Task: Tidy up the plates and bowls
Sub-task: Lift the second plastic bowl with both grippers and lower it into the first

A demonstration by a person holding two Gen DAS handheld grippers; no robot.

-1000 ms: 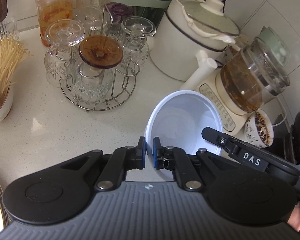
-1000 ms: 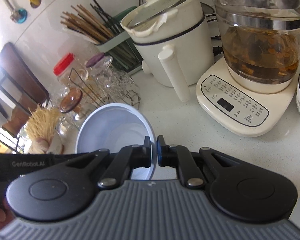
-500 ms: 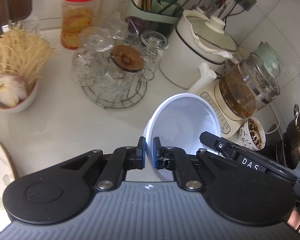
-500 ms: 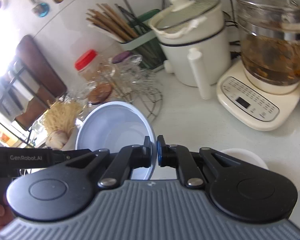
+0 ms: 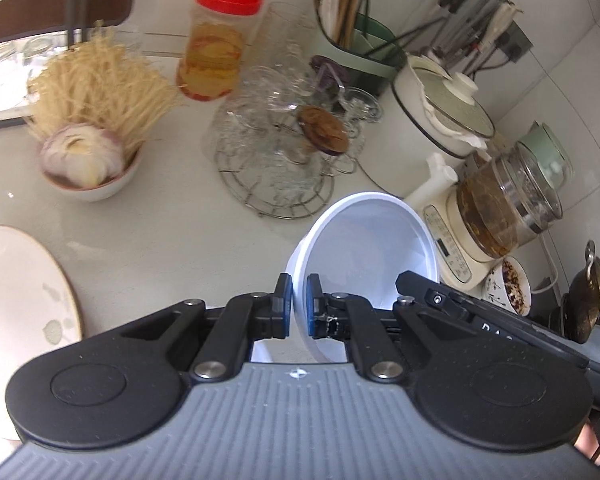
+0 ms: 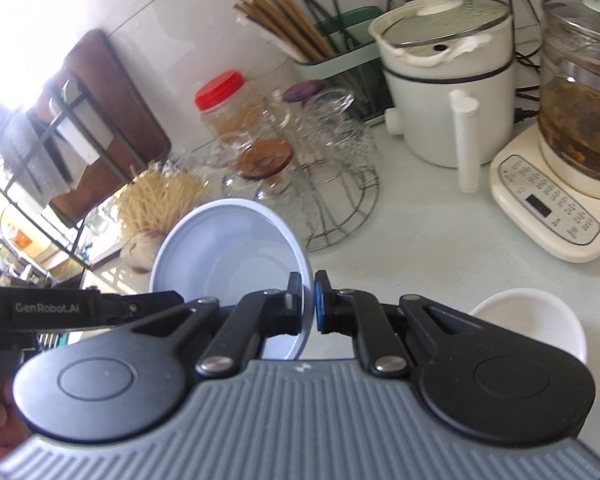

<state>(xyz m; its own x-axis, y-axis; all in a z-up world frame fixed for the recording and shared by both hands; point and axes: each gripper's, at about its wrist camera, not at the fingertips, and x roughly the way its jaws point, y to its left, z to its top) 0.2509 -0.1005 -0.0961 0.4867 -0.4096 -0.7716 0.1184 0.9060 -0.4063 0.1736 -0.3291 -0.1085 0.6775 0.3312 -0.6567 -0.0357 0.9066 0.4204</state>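
A pale blue-white bowl [image 5: 364, 248] hangs tilted above the counter, held by two opposite sides of its rim. My left gripper [image 5: 299, 308] is shut on the bowl's left rim, blue pads pressing the thin wall. In the right wrist view my right gripper [image 6: 308, 304] is shut on the right rim of the same bowl [image 6: 228, 248]. The right gripper's body [image 5: 460, 312] shows beyond the bowl in the left wrist view. A white plate [image 5: 20, 292] with a leaf pattern lies at the left edge. A small white bowl [image 6: 532, 320] sits on the counter below my right gripper.
On the counter stand a wire rack of upturned glasses [image 5: 280, 168], a red-lidded jar [image 5: 216, 60], a bowl of dry noodles and onion [image 5: 88, 176], a white pot [image 5: 440, 120], a glass kettle [image 5: 508, 204] on its base and a cup of tea leaves [image 5: 508, 288].
Both grippers have pulled back and risen with the bowl still pinched between them. The plate and the noodle bowl have come into the left view, the small white bowl into the right.
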